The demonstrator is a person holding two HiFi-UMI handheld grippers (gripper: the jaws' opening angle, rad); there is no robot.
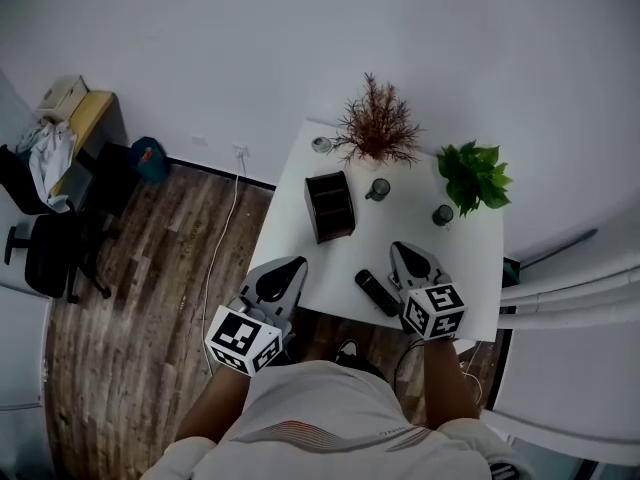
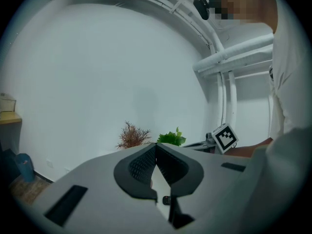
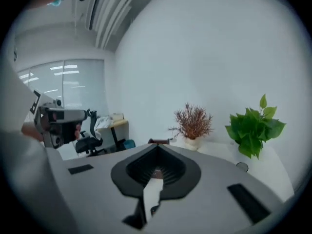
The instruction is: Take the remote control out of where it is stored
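Closest to you, both tools are empty. Your left gripper (image 1: 292,265) hangs at the near-left corner of the table (image 1: 470,268), its jaws pressed together on nothing. Your right gripper (image 1: 403,250) sits above the near edge, its jaws likewise closed with nothing between them.

The remote control (image 1: 378,293) lies flat on the tabletop just left of the right gripper, close to the front edge. It is already outside the dark storage box (image 1: 330,206), so the job looks all but done. If you take it again, open wide first and grip it across its narrow width — one end sits near the edge, and a nudge could tip it off.

Farther back, a small jar (image 1: 378,189) and the green plant (image 1: 475,173) crowd the right side. The middle of the tabletop, between box and jar, is your open lane.
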